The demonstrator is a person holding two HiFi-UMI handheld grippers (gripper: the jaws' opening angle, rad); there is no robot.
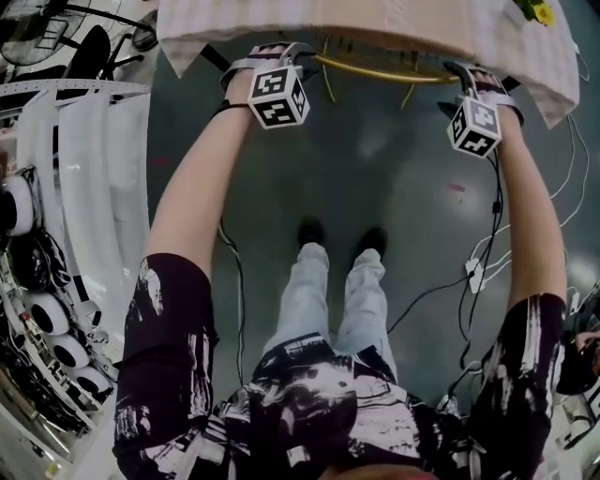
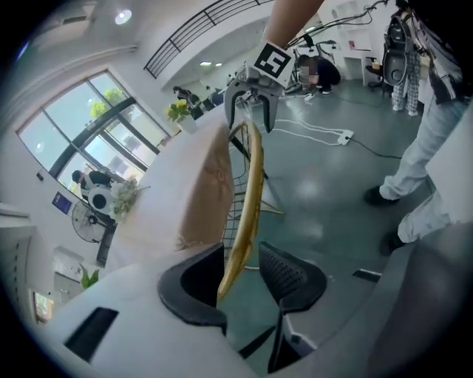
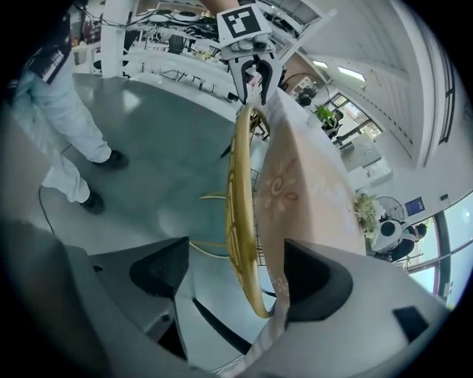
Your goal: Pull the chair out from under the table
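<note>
A gold wire chair is tucked under a table (image 1: 234, 28) covered with a pale cloth; only its curved back rim (image 1: 375, 70) shows below the table edge. My left gripper (image 1: 284, 54) straddles the left end of the rim. In the left gripper view the rim (image 2: 247, 192) runs between the narrowed jaws (image 2: 242, 275), against the left pad, with a thin gap to the right pad. My right gripper (image 1: 466, 73) is at the rim's right end. In the right gripper view its jaws (image 3: 238, 269) stand wide around the rim (image 3: 240, 199), with the cloth edge (image 3: 284, 184) beside the right finger.
The person's legs and shoes (image 1: 342, 239) stand on the grey floor behind the chair. Cables and a white power strip (image 1: 475, 274) lie at the right. Shelves of equipment (image 1: 37, 281) line the left side. Yellow flowers (image 1: 536, 11) sit on the table's right corner.
</note>
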